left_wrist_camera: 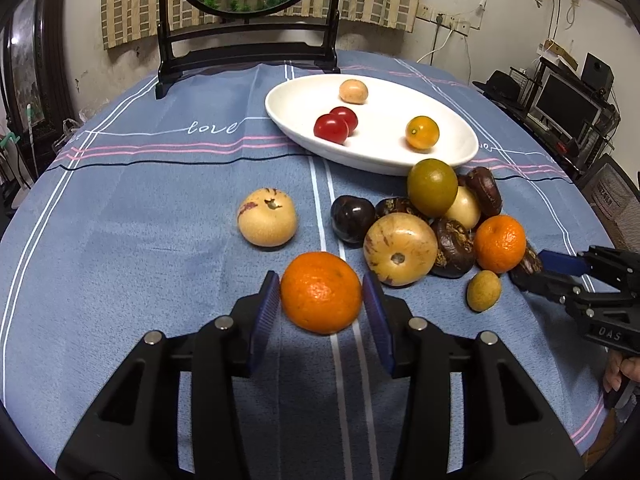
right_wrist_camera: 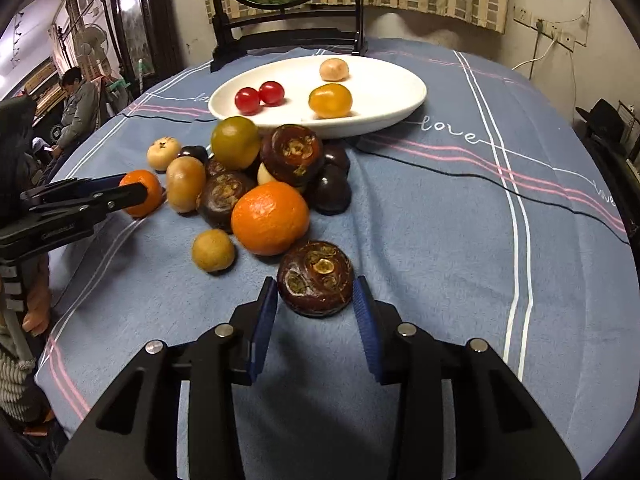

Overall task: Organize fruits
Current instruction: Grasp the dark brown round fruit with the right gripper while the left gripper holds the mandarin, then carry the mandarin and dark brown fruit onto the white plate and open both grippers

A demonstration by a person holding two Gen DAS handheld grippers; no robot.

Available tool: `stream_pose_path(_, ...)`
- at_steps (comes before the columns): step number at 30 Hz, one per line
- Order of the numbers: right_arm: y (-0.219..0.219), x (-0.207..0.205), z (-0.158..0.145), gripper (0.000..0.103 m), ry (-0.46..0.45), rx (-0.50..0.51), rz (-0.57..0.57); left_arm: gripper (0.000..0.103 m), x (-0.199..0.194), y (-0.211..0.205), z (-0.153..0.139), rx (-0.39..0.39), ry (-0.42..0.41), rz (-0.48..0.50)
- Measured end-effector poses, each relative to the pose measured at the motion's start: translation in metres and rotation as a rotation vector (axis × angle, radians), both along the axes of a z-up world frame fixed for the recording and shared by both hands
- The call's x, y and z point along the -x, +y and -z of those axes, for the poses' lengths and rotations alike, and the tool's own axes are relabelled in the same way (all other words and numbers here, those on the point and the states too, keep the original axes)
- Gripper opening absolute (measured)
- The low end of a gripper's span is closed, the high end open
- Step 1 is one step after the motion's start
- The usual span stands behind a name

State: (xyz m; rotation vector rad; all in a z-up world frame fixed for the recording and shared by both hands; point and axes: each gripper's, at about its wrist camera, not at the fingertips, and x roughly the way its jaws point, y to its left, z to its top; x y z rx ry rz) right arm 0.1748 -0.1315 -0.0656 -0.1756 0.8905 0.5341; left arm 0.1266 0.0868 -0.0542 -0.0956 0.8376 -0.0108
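Left wrist view shows the left gripper [left_wrist_camera: 321,294] low in the frame centre, its blue pads pressed on both sides of an orange mandarin [left_wrist_camera: 321,293]; the fruit is held just above the blue tablecloth [left_wrist_camera: 160,200]; right wrist view shows the right gripper [right_wrist_camera: 315,290] at the lower centre, its jaws narrow around a dark brown water chestnut [right_wrist_camera: 315,278]; the left pad touches it, on the right a thin gap seems to remain, so a firm grip I cannot confirm; behind lies the pile of mixed fruits [right_wrist_camera: 248,172]; farther up, the white oval plate [right_wrist_camera: 384,80] carries two red cherry tomatoes [right_wrist_camera: 259,96], one yellow-orange fruit [right_wrist_camera: 330,100] and one pale fruit [right_wrist_camera: 334,69].
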Motion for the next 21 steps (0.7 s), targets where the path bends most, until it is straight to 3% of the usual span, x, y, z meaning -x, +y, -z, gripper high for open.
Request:
stream_pose_path(11,0.01,-0.023,0.008,0.042,0.022,0.022,-0.002,0.05,-0.01,0.0,0.008,-0.003,0.057,0.001)
stream_pose_path(14,0.011,-0.017,0.007,0.042,0.008,0.023,-0.015,0.045,-0.008,0.001,0.007,0.007,0.047,0.001)
stream_pose_path(21,0.001,0.002,0.002,0.042,0.013,-0.032,-0.011,0.044,0.0,-0.001,0.0,0.009,-0.006,0.01)
